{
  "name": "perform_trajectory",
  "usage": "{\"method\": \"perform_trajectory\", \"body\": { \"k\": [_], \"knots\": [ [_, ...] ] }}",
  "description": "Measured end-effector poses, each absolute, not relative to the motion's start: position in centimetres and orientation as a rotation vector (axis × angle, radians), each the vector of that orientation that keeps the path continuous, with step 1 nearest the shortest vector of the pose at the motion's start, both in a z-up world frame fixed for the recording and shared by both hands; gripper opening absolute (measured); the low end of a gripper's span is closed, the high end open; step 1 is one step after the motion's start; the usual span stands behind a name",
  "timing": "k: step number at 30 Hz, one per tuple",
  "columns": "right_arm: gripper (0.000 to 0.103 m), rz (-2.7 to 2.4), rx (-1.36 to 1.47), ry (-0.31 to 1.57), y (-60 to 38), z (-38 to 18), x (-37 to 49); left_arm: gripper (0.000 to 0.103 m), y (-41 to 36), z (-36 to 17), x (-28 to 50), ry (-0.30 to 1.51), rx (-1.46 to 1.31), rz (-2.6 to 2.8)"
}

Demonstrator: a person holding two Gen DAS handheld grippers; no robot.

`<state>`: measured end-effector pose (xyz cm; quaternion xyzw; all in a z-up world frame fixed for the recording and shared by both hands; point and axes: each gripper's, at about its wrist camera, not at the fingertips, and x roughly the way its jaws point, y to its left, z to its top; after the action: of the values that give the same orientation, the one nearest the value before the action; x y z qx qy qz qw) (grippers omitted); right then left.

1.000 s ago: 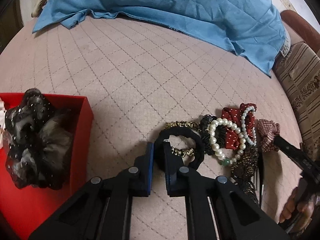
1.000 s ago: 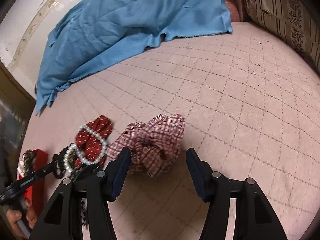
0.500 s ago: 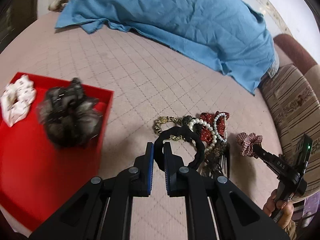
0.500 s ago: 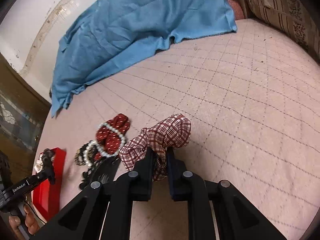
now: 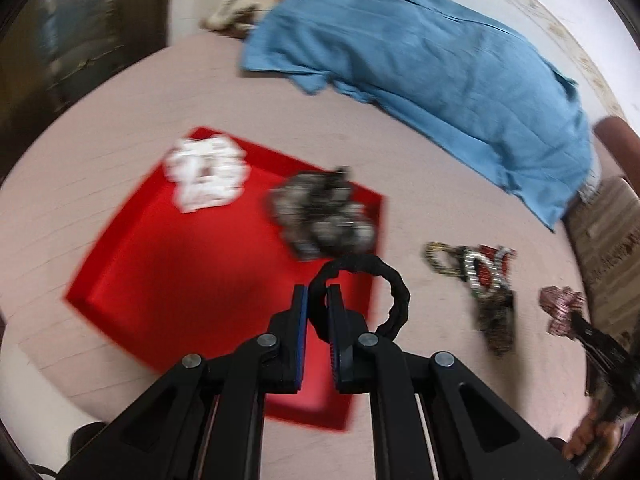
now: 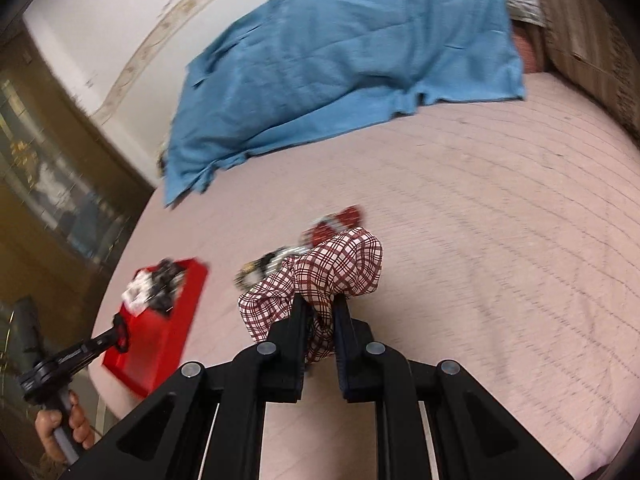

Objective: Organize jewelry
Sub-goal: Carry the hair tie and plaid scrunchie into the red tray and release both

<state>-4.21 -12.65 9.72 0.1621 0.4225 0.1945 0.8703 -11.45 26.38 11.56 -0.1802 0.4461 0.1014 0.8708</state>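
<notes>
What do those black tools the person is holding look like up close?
Each gripper, left and right, is matte black plastic: two angular linkage arms with round silver pivot pins and triangular cut-outs, ending in flat fingers. The left one shows blue pads. No cables visible.

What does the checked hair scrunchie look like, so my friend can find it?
Find the pink quilted bed with the blue sheet. Off to the side of the red tray, the right tongs pinch the scrunchie. Puffy white cloth with dark red checks sets it apart; the other held band is plain black.
</notes>
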Motion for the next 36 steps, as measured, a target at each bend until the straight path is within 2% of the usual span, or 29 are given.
{"method": "perform_trajectory", "body": {
  "k": [14,24,36],
  "knots": [
    [0.014,0.719,0.096,0.933,5.5,11.9,-7.0,0.009,35.8,8.8,-14.9,0.955,-0.474,0.389],
    [0.014,0.816,-0.034,1.067,15.7,6.8,-7.0,0.009,38.7,7.0,-14.0,0.968,-0.491,0.423],
    [0.016,0.859,-0.11,1.135,19.2,3.8,-8.7,0.01,39.6,6.4,-13.6,0.955,-0.513,0.429]
  ]
}}
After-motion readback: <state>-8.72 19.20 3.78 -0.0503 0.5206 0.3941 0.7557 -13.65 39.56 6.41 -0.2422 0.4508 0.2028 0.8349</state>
